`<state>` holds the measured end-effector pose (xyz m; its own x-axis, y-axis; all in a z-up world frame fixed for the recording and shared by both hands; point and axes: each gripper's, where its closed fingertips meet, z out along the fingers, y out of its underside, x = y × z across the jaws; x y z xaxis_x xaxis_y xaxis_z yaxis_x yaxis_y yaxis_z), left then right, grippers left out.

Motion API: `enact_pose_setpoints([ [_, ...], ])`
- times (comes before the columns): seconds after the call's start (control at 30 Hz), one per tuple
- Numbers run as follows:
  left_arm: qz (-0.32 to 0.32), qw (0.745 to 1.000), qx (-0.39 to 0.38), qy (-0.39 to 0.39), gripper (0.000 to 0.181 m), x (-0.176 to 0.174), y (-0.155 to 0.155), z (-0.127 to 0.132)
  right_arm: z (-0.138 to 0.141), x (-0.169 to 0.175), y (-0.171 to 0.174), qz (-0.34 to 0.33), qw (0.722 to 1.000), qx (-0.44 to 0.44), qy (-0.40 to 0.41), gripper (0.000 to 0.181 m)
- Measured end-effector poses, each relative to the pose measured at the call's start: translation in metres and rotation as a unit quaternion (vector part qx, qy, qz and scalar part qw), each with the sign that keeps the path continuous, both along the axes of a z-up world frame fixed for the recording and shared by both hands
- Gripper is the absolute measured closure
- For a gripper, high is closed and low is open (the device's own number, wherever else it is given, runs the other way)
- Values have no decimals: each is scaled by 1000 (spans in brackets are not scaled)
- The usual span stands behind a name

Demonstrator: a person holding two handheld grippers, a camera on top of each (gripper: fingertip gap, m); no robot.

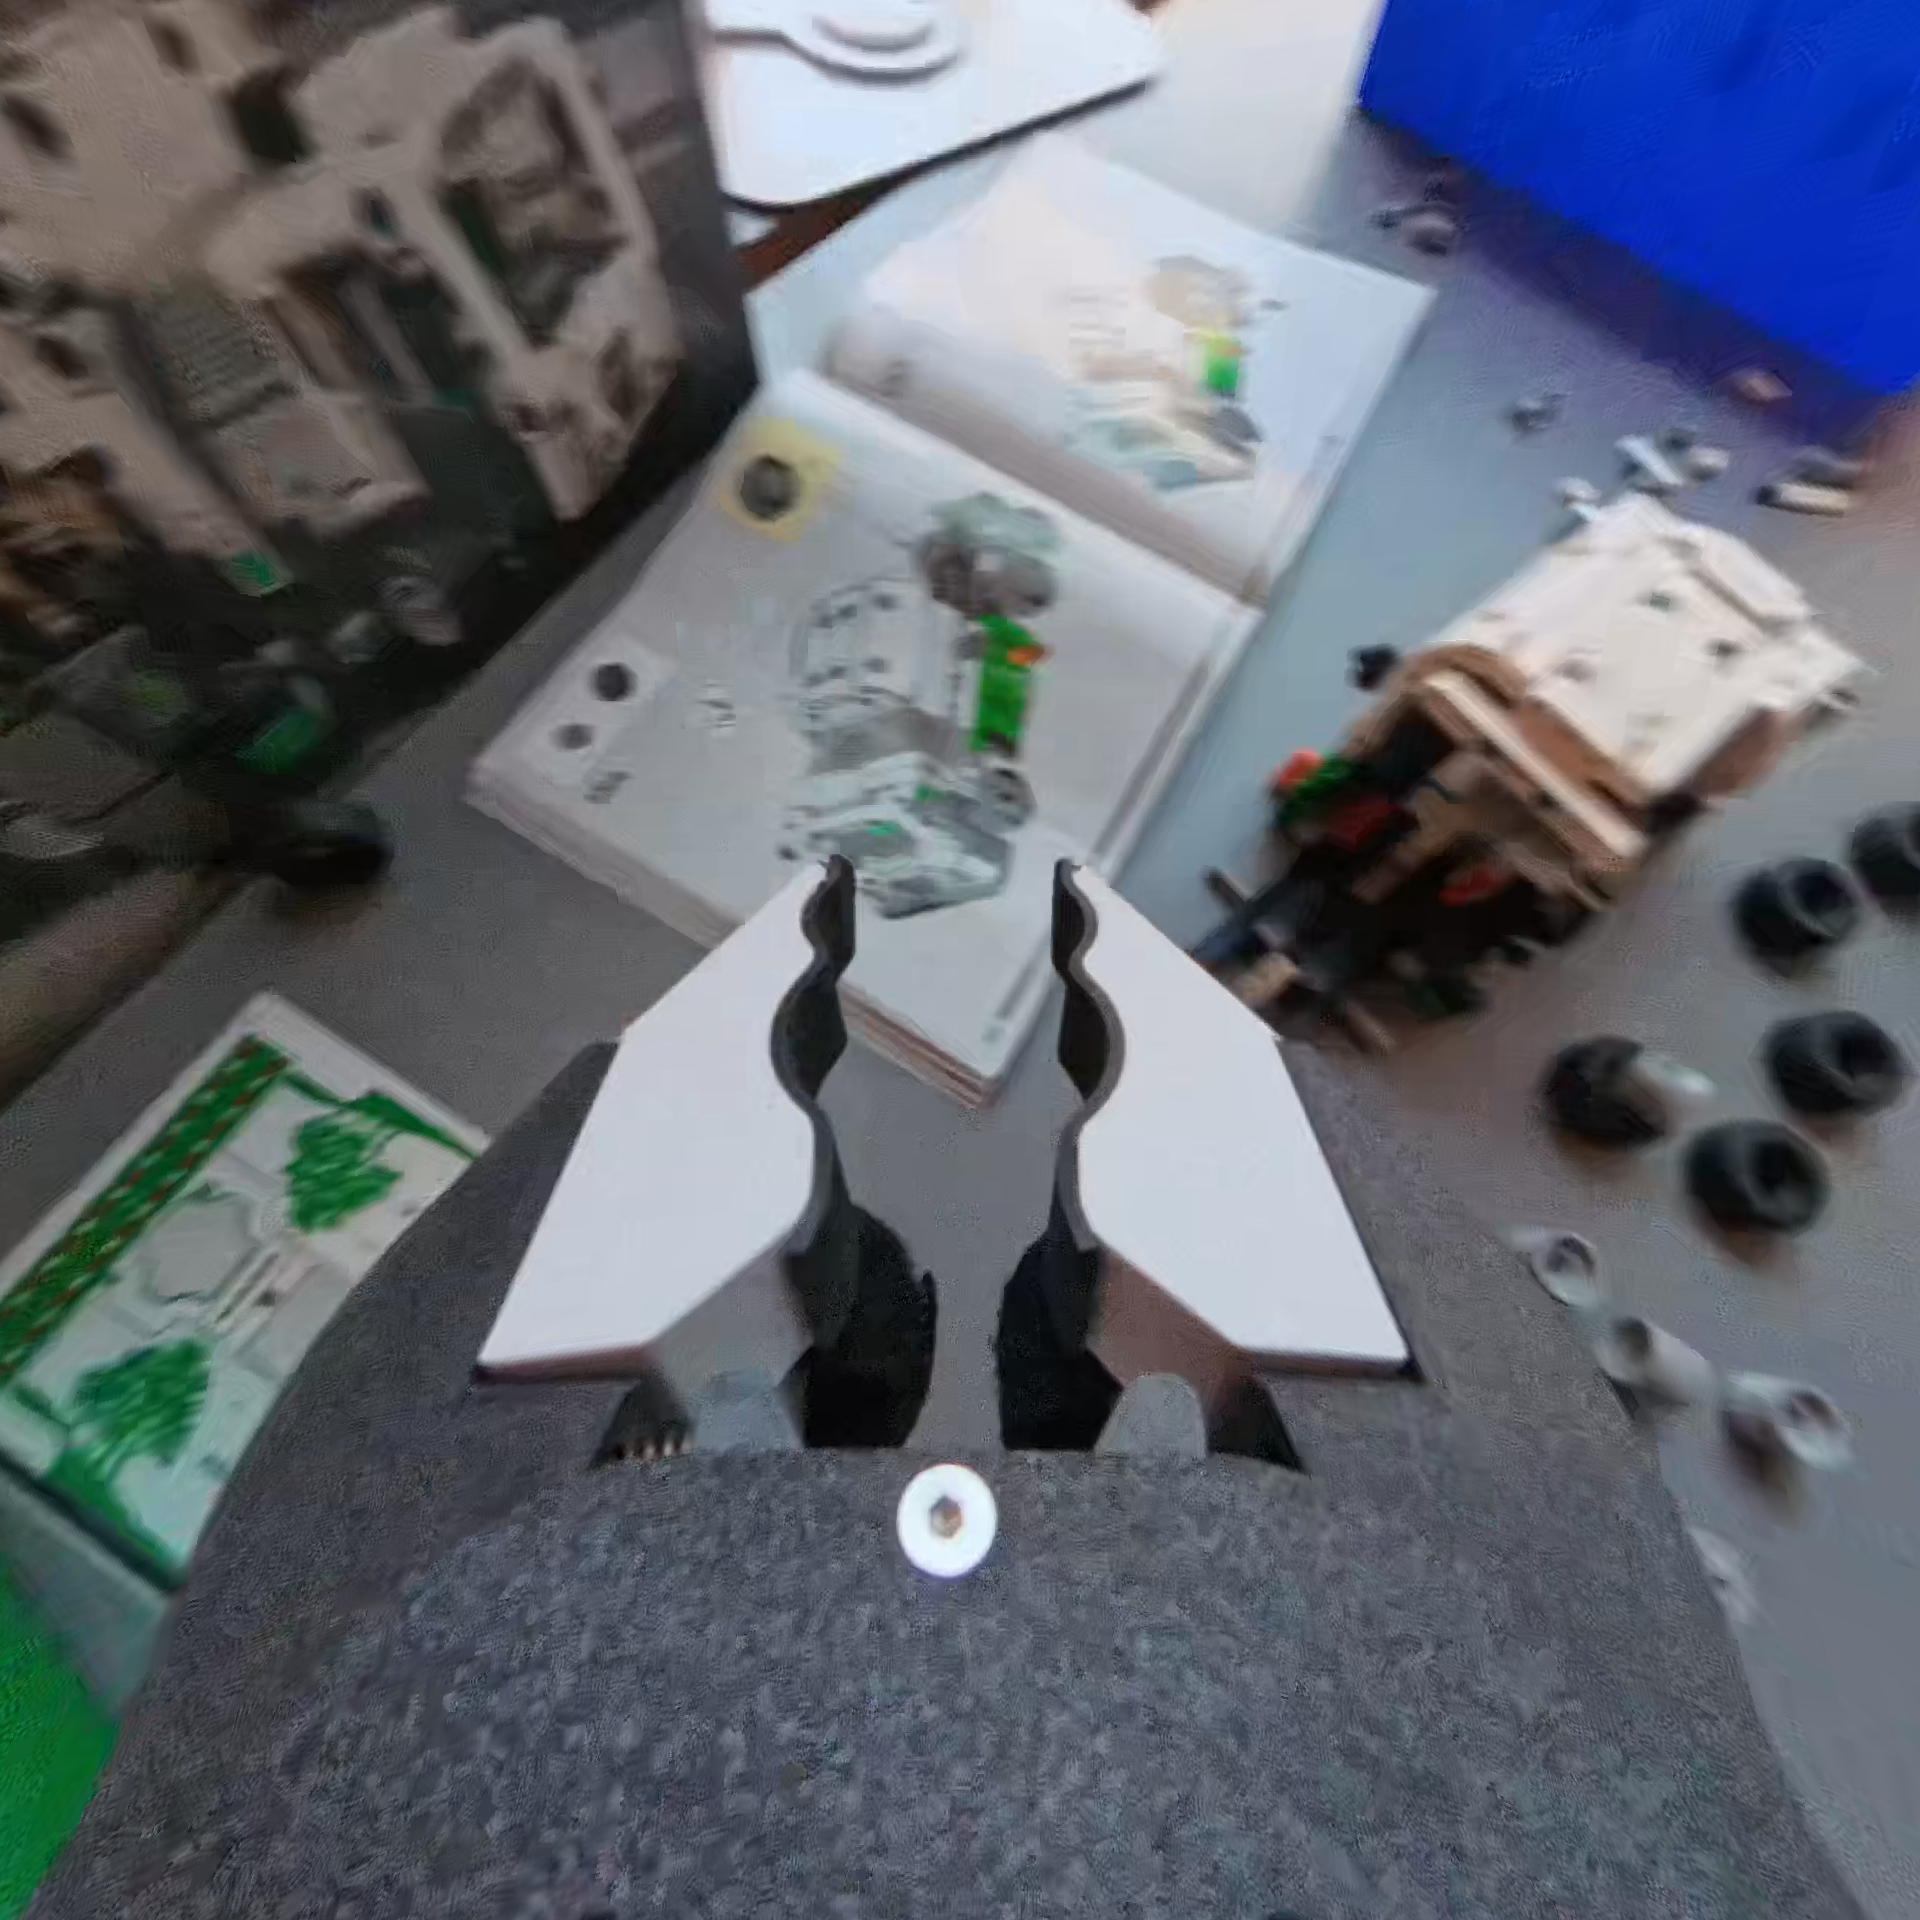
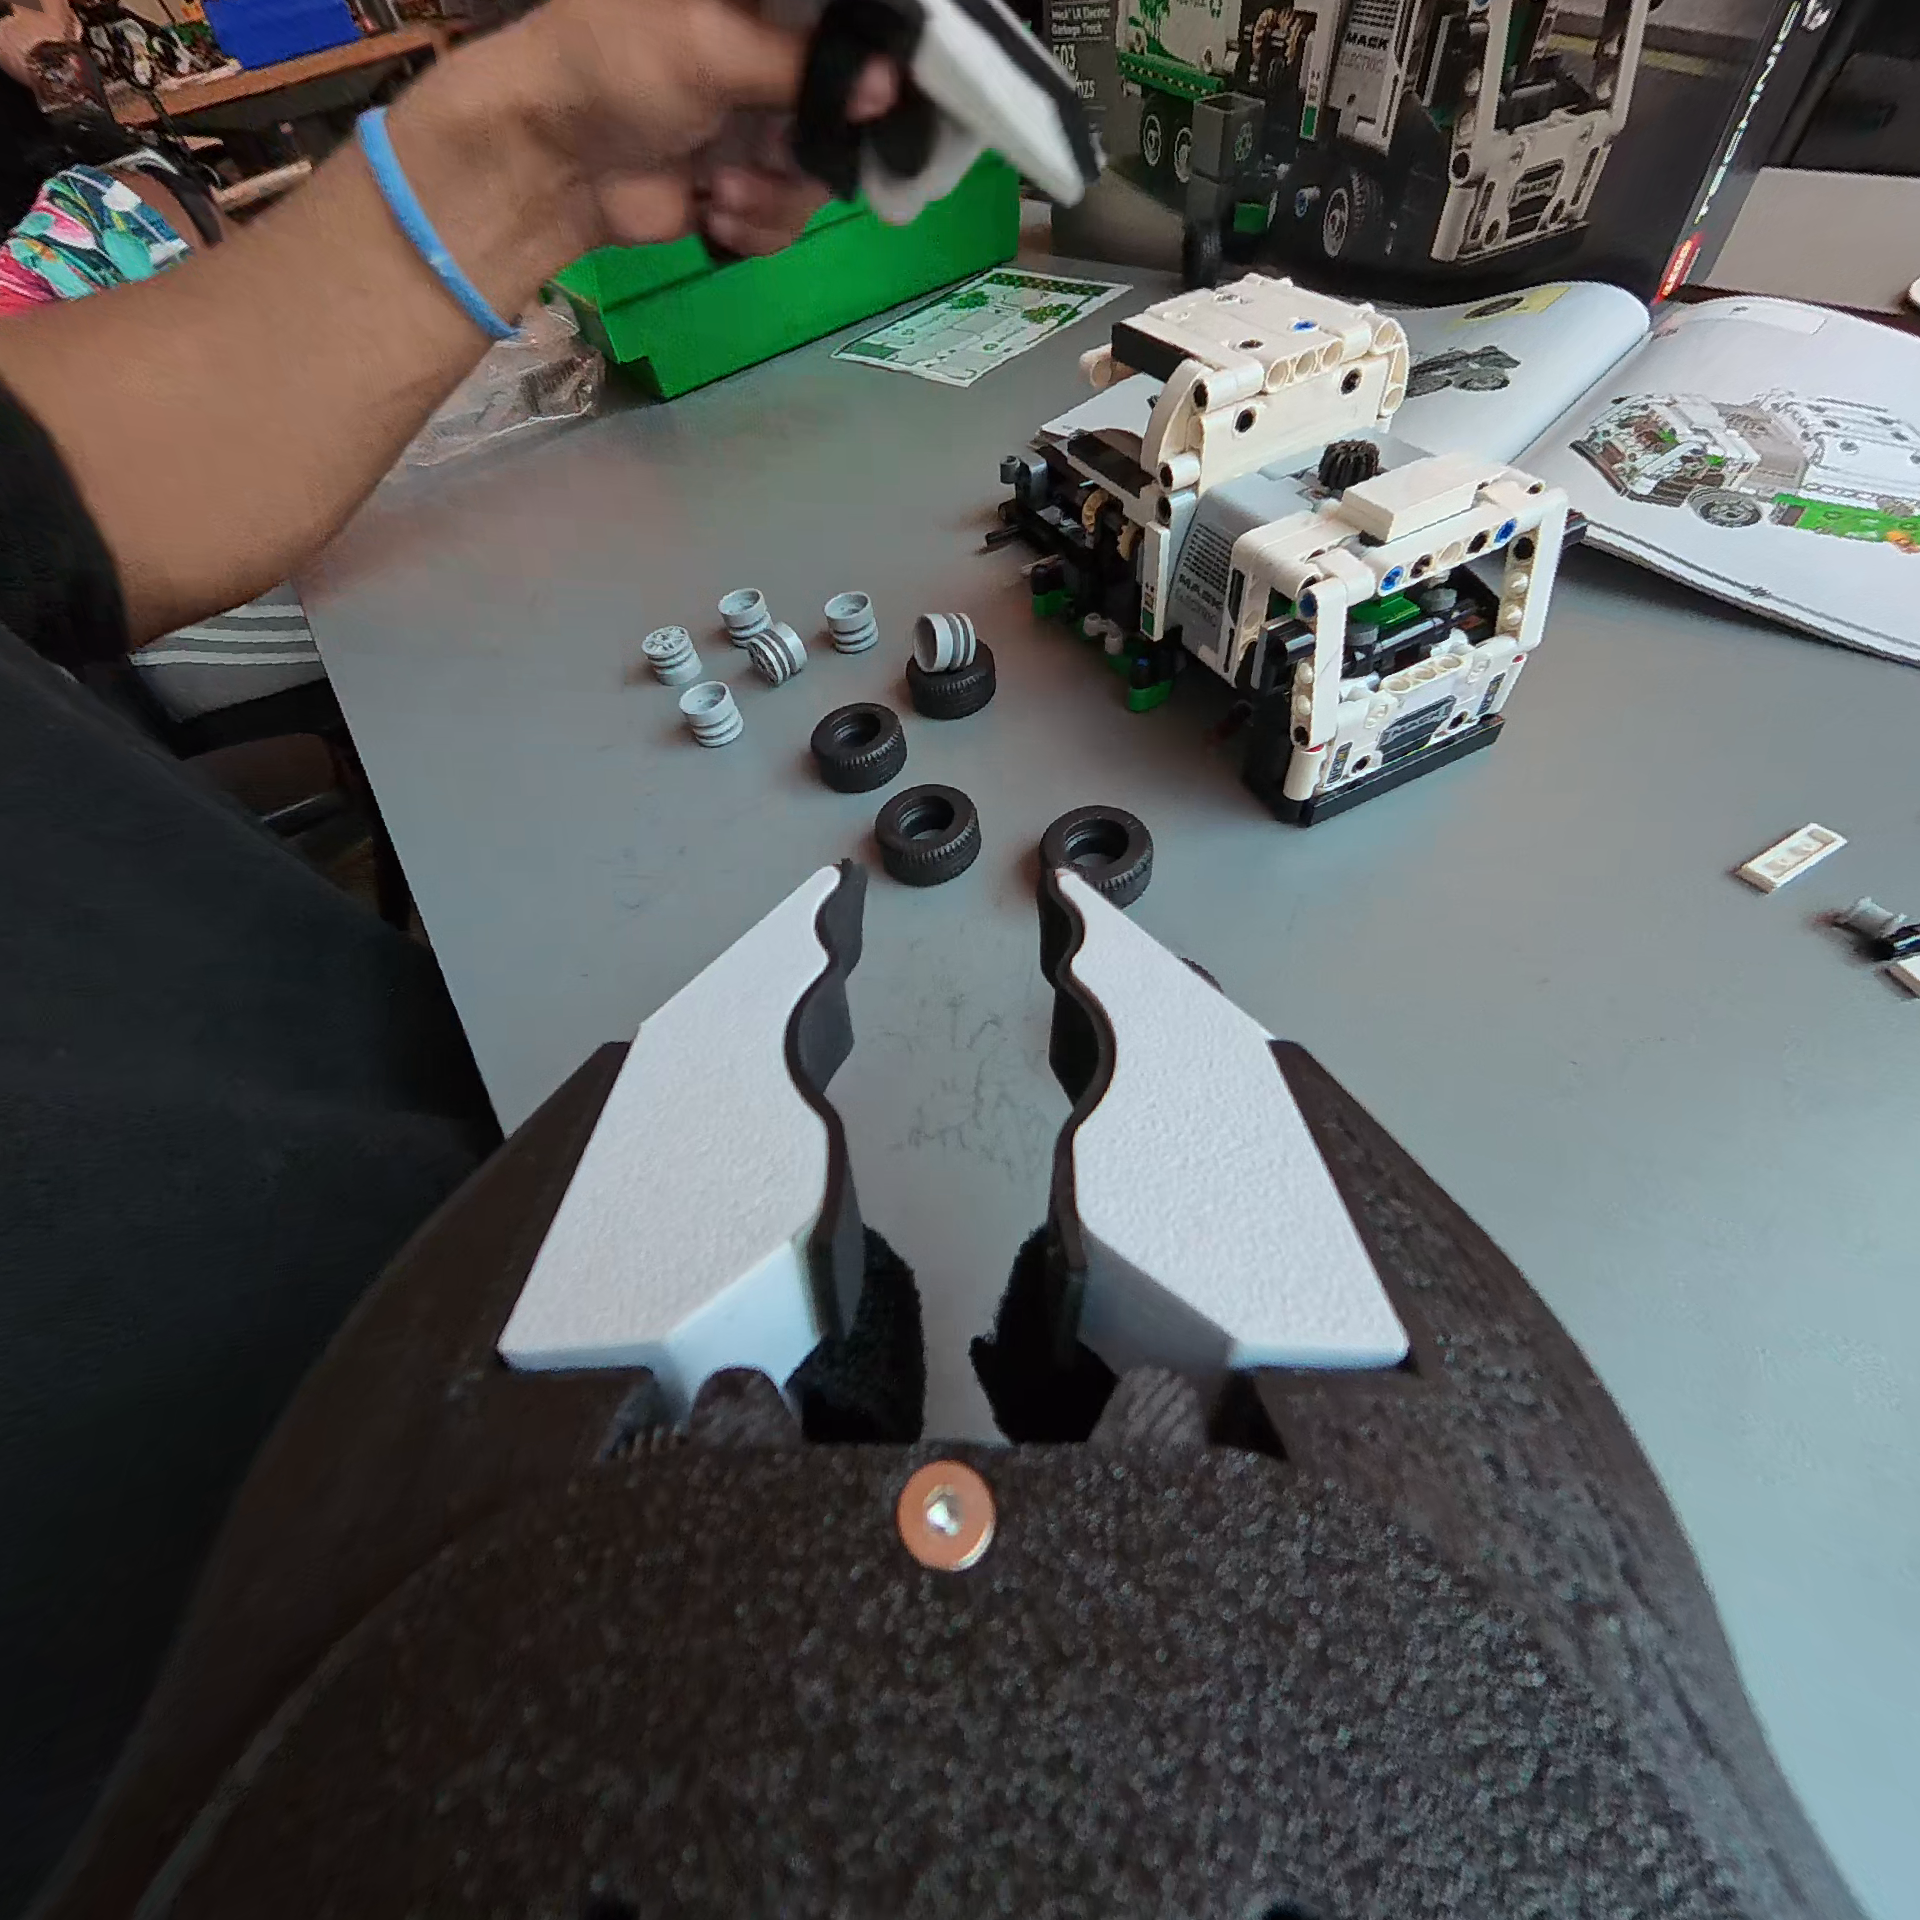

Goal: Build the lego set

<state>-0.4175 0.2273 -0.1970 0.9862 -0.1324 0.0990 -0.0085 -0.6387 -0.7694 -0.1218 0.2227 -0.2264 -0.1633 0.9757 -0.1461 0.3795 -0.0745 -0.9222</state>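
Lego truck point(image 1: 1538, 748), half built, lies blurred toward the bench's right side in the left wrist view, beside the open instruction book point(image 1: 894, 665); the left gripper point(image 1: 951, 883) hangs above, fingers moderately apart, holding nothing. In the right wrist view the truck point(image 2: 1320, 540) stands mid-bench, black tyres point(image 2: 927, 834) and grey rims point(image 2: 713, 713) loose nearer the near edge. The right gripper point(image 2: 951, 883) is parted, empty. Judged light, rigid but snap-apart: grip the chassis, not panels.

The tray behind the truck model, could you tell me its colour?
Bright green tray, clearest in the right wrist view.
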Motion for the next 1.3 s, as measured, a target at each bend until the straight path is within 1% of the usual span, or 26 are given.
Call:
enact_pose_setpoints([
  [0.03, 81, 996, -3, 25, 141, -50, 11, -7, -1, -1, 0, 1, 1000, -1, -2, 148],
  [0.07, 147, 988, -6, 41, 138, -92, 19, -14, -2, -2, -1, 3, 1000, 0, -5, 148],
  [0.1, 195, 980, -10, 42, 136, -124, 25, -21, -3, -2, -1, 3, 1000, 1, -6, 148],
  [0.17, 240, 970, -17, 25, 132, -161, 38, -36, -4, -2, 1, -1, 1000, 5, -10, 148],
  [0.23, 259, 965, -37, 19, 131, -183, 45, -52, -4, 0, 5, -9, 1000, 7, -12, 148],
  [0.33, 253, 965, -69, 17, 130, -190, 46, -70, -5, 3, 14, -19, 1000, 1, -14, 148],
  [0.4, 236, 970, -57, 4, 133, -183, 51, -71, -6, 5, 19, -25, 1000, -2, -15, 148],
  [0.43, 236, 970, -59, 12, 135, -185, 51, -73, -6, 5, 21, -26, 1000, -6, -14, 148],
  [0.47, 235, 970, -60, 25, 143, -187, 50, -74, -5, 4, 22, -25, 1000, -10, -13, 148],
  [0.53, 232, 970, -56, 36, 152, -188, 51, -73, -5, 2, 21, -19, 1000, -17, -10, 148],
  [0.63, 211, 974, -65, 45, 152, -180, 49, -70, -5, -1, 18, -12, 1000, -14, -12, 148],
  [0.67, 195, 978, -68, 42, 153, -172, 46, -65, -4, -2, 17, -10, 1000, -13, -11, 148],
  [0.7, 173, 983, -56, 37, 153, -157, 44, -55, -3, -4, 15, -6, 1000, -16, -9, 149],
  [0.73, 141, 989, -27, 30, 153, -135, 43, -39, 0, -7, 13, 1, 1000, -21, -5, 149],
  [0.8, 46, 997, 54, 13, 153, -70, 35, 0, 14, -17, 6, 22, 999, -46, 16, 149],
  [0.83, -6, 995, 102, 3, 153, -32, 28, 20, 24, -24, 5, 30, 997, -65, 31, 150],
  [0.9, -94, 976, 198, 2, 153, 43, 8, 55, 52, -45, 5, 38, 990, -119, 66, 152],
  [0.93, -118, 964, 238, 18, 153, 73, -2, 66, 65, -58, 8, 37, 983, -161, 78, 158],
  [0.97, -132, 953, 269, 41, 153, 98, -10, 74, 80, -69, 6, 52, 969, -226, 89, 159],
  [1.0, -141, 944, 289, 69, 153, 119, -17, 77, 95, -79, -1, 89, 944, -301, 98, 157],
  [1.03, -144, 937, 302, 97, 153, 136, -23, 79, 104, -87, -10, 129, 923, -352, 88, 144],
  [1.07, -145, 931, 312, 123, 153, 149, -28, 82, 103, -96, -20, 157, 915, -366, 59, 132],
  [1.1, -146, 924, 321, 145, 153, 161, -33, 83, 97, -103, -29, 172, 918, -356, 34, 126],
  [1.17, -150, 913, 333, 183, 153, 178, -41, 85, 94, -113, -41, 177, 925, -335, 34, 124],
  [1.23, -148, 904, 333, 225, 153, 185, -45, 83, 103, -113, -50, 191, 912, -358, 52, 125],
  [1.3, -149, 900, 332, 241, 153, 192, -48, 80, 105, -114, -54, 182, 911, -365, 64, 129],
])
